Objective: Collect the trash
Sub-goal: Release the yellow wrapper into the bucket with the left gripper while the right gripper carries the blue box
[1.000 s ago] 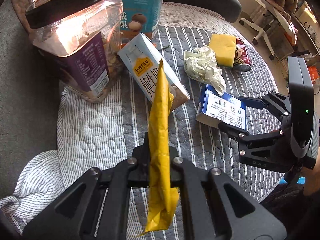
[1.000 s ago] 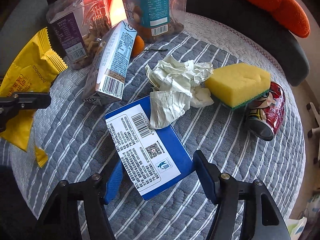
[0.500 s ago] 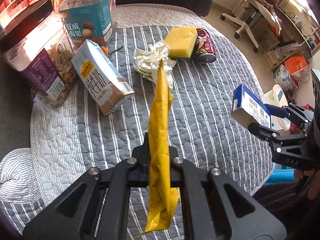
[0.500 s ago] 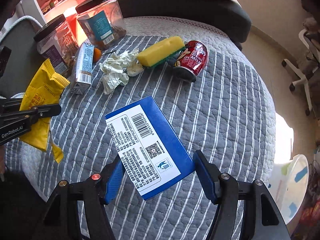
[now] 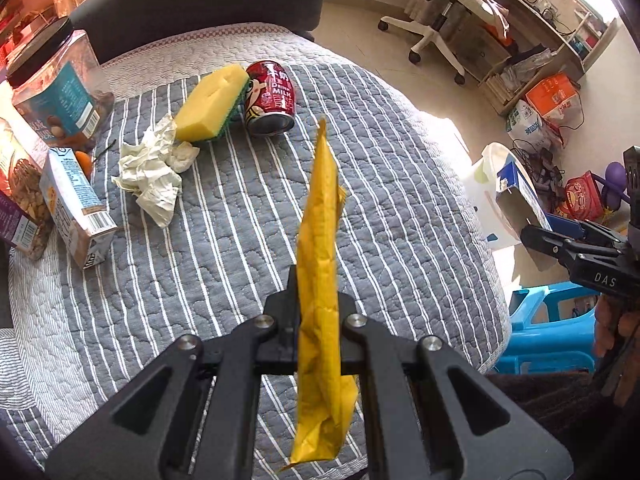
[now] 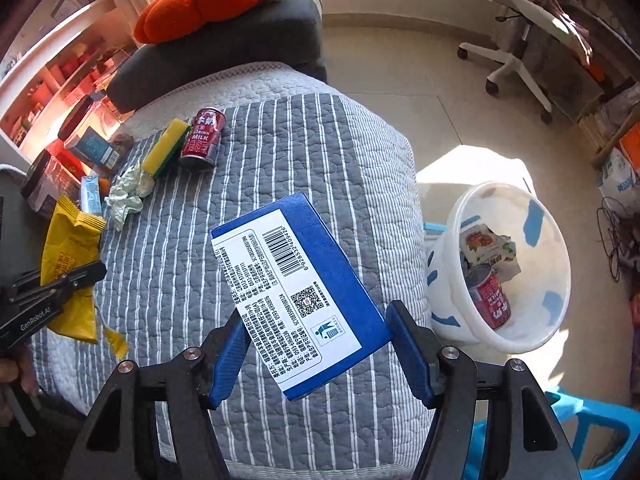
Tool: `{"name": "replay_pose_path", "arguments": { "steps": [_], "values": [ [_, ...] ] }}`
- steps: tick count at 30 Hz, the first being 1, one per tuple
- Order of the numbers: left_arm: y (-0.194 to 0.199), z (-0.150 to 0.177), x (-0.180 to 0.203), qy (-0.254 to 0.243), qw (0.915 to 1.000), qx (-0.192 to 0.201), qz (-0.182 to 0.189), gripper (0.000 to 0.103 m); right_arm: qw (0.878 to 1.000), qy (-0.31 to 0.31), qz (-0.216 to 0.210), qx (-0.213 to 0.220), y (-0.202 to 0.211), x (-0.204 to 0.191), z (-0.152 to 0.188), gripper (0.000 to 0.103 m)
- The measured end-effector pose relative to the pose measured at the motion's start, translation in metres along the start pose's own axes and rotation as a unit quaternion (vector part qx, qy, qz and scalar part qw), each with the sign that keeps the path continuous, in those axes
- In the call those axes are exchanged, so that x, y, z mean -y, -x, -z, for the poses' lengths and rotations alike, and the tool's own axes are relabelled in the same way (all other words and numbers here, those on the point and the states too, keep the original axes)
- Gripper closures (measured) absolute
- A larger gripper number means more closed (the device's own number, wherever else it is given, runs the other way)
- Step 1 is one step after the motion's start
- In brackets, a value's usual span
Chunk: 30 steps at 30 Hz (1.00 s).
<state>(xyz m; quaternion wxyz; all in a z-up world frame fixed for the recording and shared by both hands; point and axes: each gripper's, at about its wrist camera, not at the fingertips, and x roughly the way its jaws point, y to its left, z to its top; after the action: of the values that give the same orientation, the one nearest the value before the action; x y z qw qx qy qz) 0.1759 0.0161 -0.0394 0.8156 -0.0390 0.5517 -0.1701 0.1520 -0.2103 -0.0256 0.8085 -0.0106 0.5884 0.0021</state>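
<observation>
My left gripper (image 5: 318, 316) is shut on a yellow snack wrapper (image 5: 322, 248), held edge-on above the grey striped quilt (image 5: 240, 240). In the right wrist view the wrapper (image 6: 70, 264) hangs at the left. My right gripper (image 6: 316, 344) is shut on a blue box (image 6: 296, 300) with a white barcode label, lifted over the quilt's right edge. From the left wrist view the box (image 5: 518, 196) shows at the far right. A white bin with blue patches (image 6: 504, 264) stands on the floor to the right, holding a red can and a wrapper.
On the quilt lie crumpled paper (image 5: 152, 176), a yellow sponge (image 5: 212, 104), a red milk can (image 5: 270, 98), a milk carton (image 5: 76, 208) and two snack jars (image 5: 52, 88). A blue plastic stool (image 6: 580, 432) sits below the bin. An office chair (image 6: 520, 36) stands behind.
Both grippers have swung right, away from the jars and toward the quilt's edge. The blue box rose off the quilt and rolled; the white bin came into view.
</observation>
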Motion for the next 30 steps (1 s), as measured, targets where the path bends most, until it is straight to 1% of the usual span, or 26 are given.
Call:
{"name": "replay_pose_path", "arguments": {
  "steps": [3, 7, 11, 16, 20, 24, 28, 30],
  "values": [
    [-0.004, 0.002, 0.025, -0.013, 0.9998, -0.001, 0.012, 0.095, 0.999, -0.038, 0.006, 0.005, 0.013, 0.034, 0.011, 0.034],
    [-0.012, -0.005, 0.062, -0.041, 0.9988, 0.002, 0.027, 0.095, 0.996, -0.090, 0.012, 0.013, 0.029, 0.082, 0.027, 0.034],
    [-0.015, -0.016, 0.099, -0.065, 0.9968, 0.013, 0.045, 0.095, 0.989, -0.143, 0.023, 0.019, 0.040, 0.130, 0.045, 0.034],
    [-0.030, -0.036, 0.151, -0.094, 0.9930, 0.015, 0.069, 0.095, 0.979, -0.200, 0.041, 0.023, 0.048, 0.182, 0.067, 0.034],
    [-0.047, -0.054, 0.199, -0.116, 0.9892, 0.017, 0.088, 0.095, 0.971, -0.232, 0.048, 0.021, 0.049, 0.212, 0.077, 0.034],
    [-0.064, -0.067, 0.242, -0.141, 0.9844, 0.020, 0.103, 0.095, 0.967, -0.248, 0.046, 0.025, 0.053, 0.233, 0.082, 0.034],
    [-0.079, -0.081, 0.270, -0.154, 0.9804, 0.034, 0.118, 0.095, 0.965, -0.254, 0.053, 0.030, 0.055, 0.248, 0.083, 0.034],
    [-0.087, -0.086, 0.277, -0.153, 0.9797, 0.039, 0.124, 0.095, 0.963, -0.262, 0.054, 0.028, 0.054, 0.255, 0.083, 0.034]
  ]
}}
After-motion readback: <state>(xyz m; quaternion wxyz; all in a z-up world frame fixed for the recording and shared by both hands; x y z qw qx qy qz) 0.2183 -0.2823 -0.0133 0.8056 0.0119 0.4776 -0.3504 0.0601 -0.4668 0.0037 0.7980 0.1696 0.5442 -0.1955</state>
